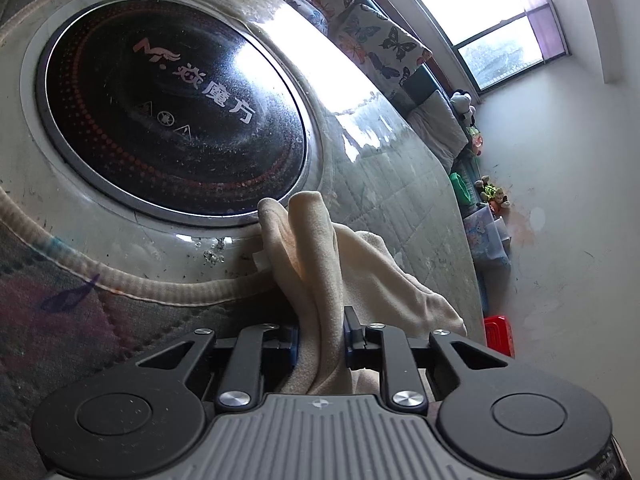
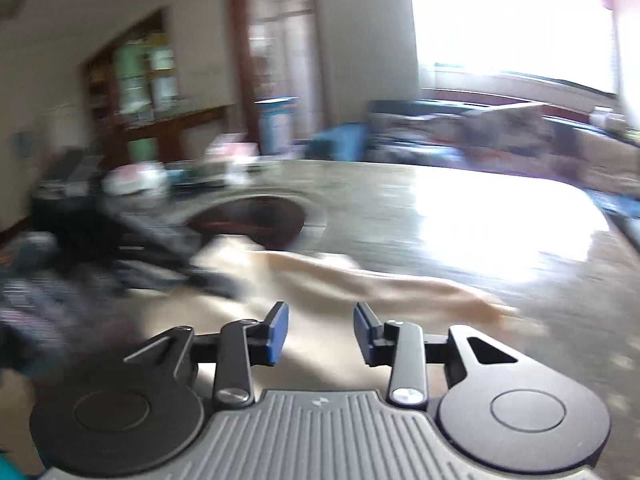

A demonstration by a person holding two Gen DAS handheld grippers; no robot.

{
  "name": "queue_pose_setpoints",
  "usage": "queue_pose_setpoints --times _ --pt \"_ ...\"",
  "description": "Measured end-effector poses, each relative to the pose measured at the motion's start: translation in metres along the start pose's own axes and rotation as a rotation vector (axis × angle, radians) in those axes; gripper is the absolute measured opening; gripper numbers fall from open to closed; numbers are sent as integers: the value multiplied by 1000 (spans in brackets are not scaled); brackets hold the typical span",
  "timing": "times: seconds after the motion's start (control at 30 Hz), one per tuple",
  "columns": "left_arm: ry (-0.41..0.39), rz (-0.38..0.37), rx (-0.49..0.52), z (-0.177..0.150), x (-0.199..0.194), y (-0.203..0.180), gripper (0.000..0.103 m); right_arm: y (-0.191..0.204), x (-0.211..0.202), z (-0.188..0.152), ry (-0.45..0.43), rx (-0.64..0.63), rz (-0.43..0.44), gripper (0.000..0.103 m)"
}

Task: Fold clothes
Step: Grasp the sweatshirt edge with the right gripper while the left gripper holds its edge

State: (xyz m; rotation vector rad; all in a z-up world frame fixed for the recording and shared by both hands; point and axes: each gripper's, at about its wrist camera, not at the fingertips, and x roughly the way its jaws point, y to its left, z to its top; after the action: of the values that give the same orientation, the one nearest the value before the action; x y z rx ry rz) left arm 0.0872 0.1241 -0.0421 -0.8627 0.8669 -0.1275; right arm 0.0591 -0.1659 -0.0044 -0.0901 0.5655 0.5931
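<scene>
Cream-coloured soft knit garment (image 1: 320,280): a bunched edge of it stands gathered between the pads of the left gripper (image 1: 320,340), which is clamped on the cloth. The rest trails down and away onto the table on the near side of the round black glass induction hob (image 1: 168,108) set into the tabletop. In the right wrist view the same cream garment (image 2: 360,276) lies stretched in a long low band across the table, just in front of the hob (image 2: 248,220) (view heavily motion-blurred, so creases and hems cannot be read).

Right gripper (image 2: 320,332): jaws apart, nothing between them, hanging above the table on the near side of the garment.

Table: glossy grey-green covering with pale piped edge (image 1: 120,284), strong window glare beyond the hob.

Judgement on step: one corner or edge is held while the other end lies free. This fits either spreading the piece out flat or bringing a held edge over for a fold; the pictures do not settle which.

Notes for doing it well:
- The clamped wad looks thick and doubled; a grip on several layers may drag hidden folds along.
- Keep the cloth low over the table, clear of the hob rim.
- Glossy cover likely lets knit slide; pull slowly.
</scene>
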Motion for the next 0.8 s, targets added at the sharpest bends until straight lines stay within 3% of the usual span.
queue_pose_setpoints --times 0.17,0.33,0.43,0.5,0.53,0.7,0.8 --pt "-16 41 66 -4 0 -10 23 -52 9 -11 18 145 -145 49" --pt "-28 86 140 -7 1 -20 22 -81 11 -18 0 257 -153 54" --pt "-38 112 196 -10 0 -30 22 -86 6 -16 -22 280 -132 43" --pt "-45 125 237 -11 -1 -38 21 -89 3 -16 -37 296 -118 17" --pt "-52 127 261 -12 -2 -43 21 -91 2 -15 -45 304 -111 12" --pt "-78 98 374 -16 3 -82 19 -98 -6 -13 -82 343 -75 9" --pt "-77 66 426 -17 15 -107 19 -107 -21 -6 -116 337 -104 9"
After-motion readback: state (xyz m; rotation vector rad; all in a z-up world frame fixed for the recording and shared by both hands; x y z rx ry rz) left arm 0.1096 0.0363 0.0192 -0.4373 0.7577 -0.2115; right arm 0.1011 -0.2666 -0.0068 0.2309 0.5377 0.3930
